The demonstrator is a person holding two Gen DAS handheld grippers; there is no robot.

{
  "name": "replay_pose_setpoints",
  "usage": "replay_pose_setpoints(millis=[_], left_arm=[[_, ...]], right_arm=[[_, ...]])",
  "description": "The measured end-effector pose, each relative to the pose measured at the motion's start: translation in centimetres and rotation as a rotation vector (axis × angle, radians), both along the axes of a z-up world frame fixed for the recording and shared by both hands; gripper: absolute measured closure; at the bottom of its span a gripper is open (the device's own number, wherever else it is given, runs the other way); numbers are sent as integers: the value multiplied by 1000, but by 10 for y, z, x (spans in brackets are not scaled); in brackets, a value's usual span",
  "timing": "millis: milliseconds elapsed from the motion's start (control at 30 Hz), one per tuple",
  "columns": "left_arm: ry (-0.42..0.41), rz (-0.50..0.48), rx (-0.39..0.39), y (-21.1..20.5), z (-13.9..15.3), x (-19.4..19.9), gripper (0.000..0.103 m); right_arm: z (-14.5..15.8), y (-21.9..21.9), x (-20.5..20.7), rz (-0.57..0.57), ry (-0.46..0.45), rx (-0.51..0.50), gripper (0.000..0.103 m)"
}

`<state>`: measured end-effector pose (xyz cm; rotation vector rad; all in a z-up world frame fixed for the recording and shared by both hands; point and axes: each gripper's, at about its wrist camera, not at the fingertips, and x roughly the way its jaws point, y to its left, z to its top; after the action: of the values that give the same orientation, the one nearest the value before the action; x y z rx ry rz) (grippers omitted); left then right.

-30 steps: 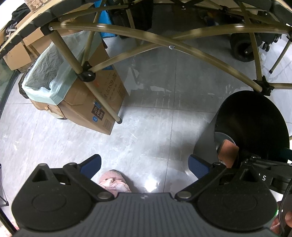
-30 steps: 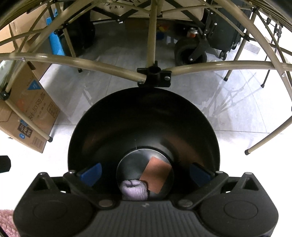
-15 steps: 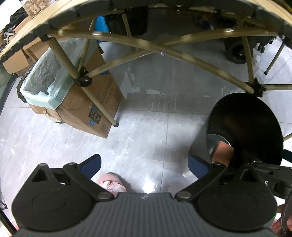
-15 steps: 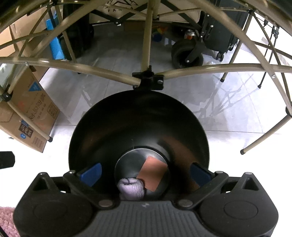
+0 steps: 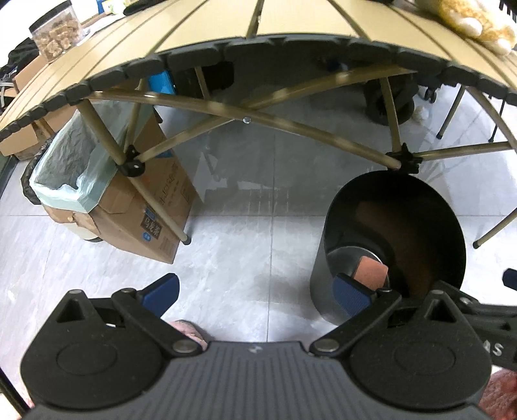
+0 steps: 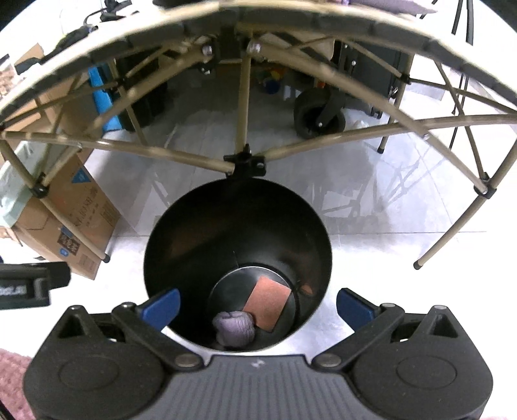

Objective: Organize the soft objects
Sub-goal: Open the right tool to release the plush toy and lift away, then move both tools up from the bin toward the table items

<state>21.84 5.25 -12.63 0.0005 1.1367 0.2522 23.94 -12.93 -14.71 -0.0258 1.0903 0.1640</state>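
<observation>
a cardboard box (image 5: 142,213) lined with a pale green bag sits far left under the folding table (image 5: 290,22). the left gripper (image 5: 257,290) hangs over bare floor tile, jaws wide apart and empty. further right the black bin (image 6: 237,258) stands on the floor (its rim just below a table brace), holding a lavender soft object (image 6: 234,328) touching an orange sponge (image 6: 268,302). the right gripper (image 6: 258,305) hovers above the bin's opening, jaws spread and empty.

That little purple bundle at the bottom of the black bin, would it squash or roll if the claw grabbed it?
The purple bundle looks knitted and wrinkled, so it would probably squash and feel light. Its rounded shape might let it roll a little, though the fabric likely grips. It lies beside a flat orange-brown pad in the black bin.
</observation>
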Motion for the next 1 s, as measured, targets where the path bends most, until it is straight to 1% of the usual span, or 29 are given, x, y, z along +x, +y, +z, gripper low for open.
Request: replay_pose_setpoints(millis=[233,333,433,700,1000], left_arm=[[-22,-26,-11,-10,10,-16,0],[-43,-44,-10,-17,17,-24,0],[-74,-62,-4,-24,28,-32,0],[-158,-90,11,-37,57,-37,0],[-233,-107,21,-50,87,-29,0]], right_arm=[[20,-15,-35,23,-19,-18,0],[27,-23,-48,26,-23,-12,0],[38,-29,-57,23,-45,-8,0],[72,-44,-71,12,-140,22,0],[112,-58,-70,-14,-266,64,0]])
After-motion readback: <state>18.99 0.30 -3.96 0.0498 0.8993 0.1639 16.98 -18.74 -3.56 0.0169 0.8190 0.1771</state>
